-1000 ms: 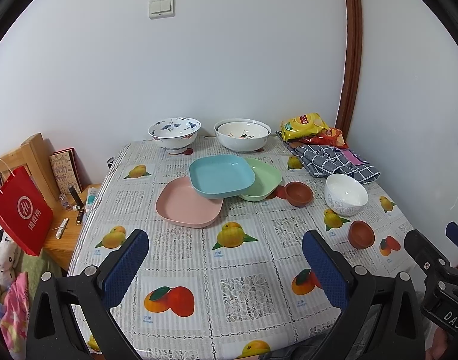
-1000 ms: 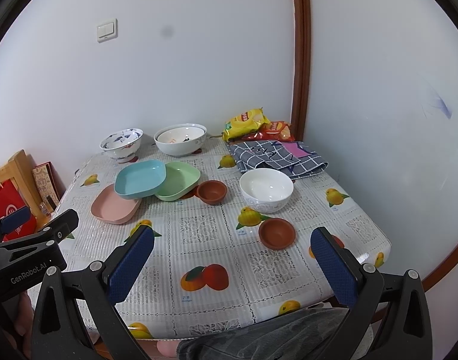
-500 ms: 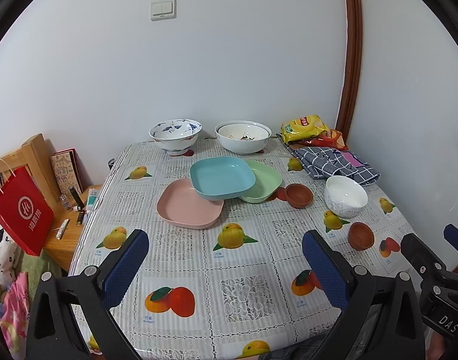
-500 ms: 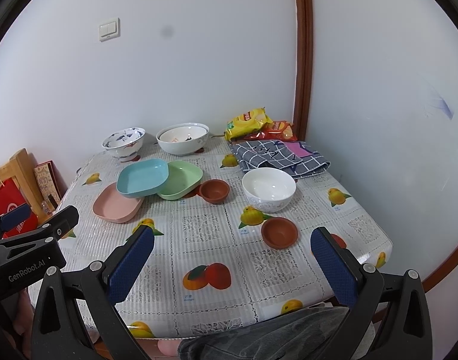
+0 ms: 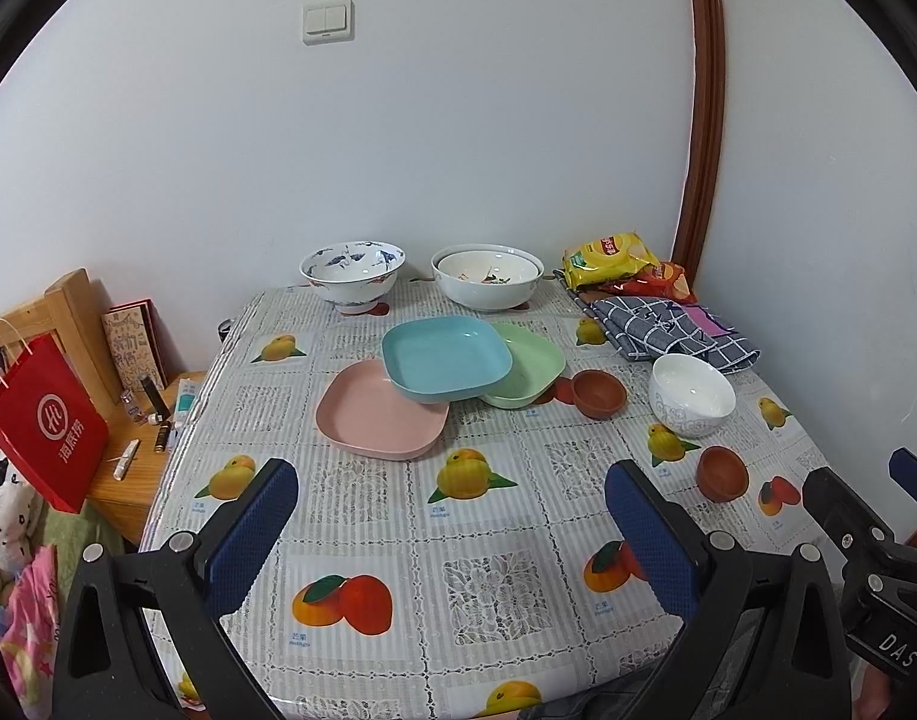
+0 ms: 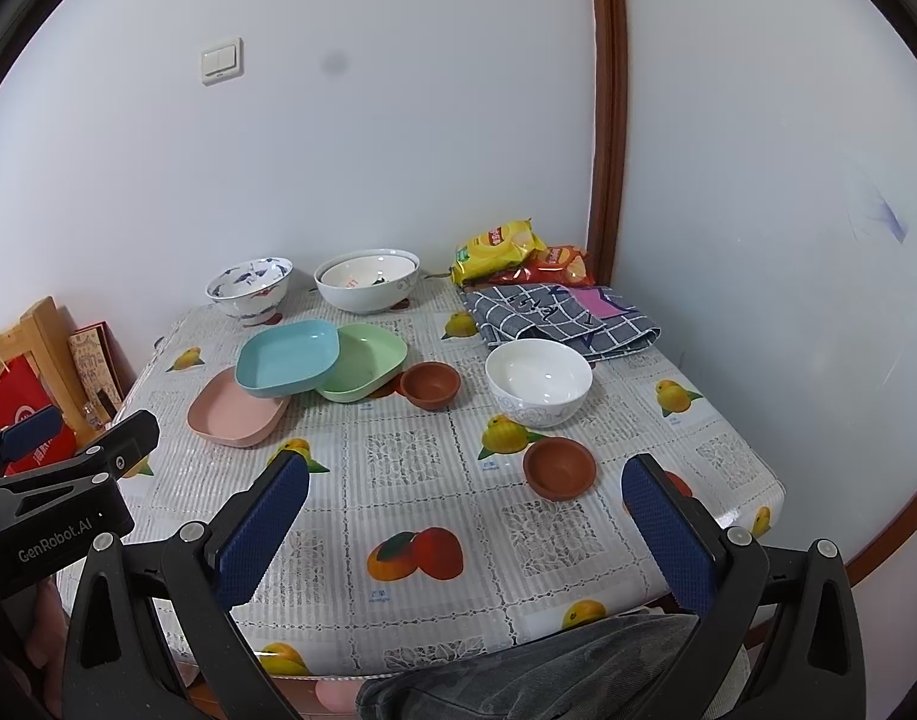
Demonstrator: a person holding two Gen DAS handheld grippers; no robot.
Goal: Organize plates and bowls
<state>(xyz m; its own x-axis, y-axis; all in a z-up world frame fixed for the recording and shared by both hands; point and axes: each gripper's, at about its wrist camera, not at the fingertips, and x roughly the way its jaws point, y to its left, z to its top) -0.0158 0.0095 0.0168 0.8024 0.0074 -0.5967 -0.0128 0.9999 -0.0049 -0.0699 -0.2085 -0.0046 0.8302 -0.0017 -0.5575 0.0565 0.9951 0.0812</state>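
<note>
Three square plates overlap mid-table: a blue plate (image 5: 446,357) rests on a pink plate (image 5: 380,411) and a green plate (image 5: 527,372). A white bowl (image 5: 691,393) and two small brown bowls (image 5: 598,393) (image 5: 722,473) stand to the right. At the back are a blue-patterned bowl (image 5: 352,270) and a large white bowl (image 5: 487,276). My left gripper (image 5: 452,516) hangs open over the near table edge, holding nothing. My right gripper (image 6: 464,510) is open too, empty, just short of the nearer brown bowl (image 6: 559,468).
Fruit-print tablecloth (image 5: 488,588) covers the table in a wall corner. Snack bags (image 5: 614,255) and a checked cloth (image 5: 668,330) lie at the back right. A red bag (image 5: 44,426) and a wooden side stand (image 5: 134,468) are left of the table. A person's knee (image 6: 548,678) shows below.
Both views have shifted slightly, the table sitting a little lower in frame. Nothing on the table has moved and both grippers stay open.
</note>
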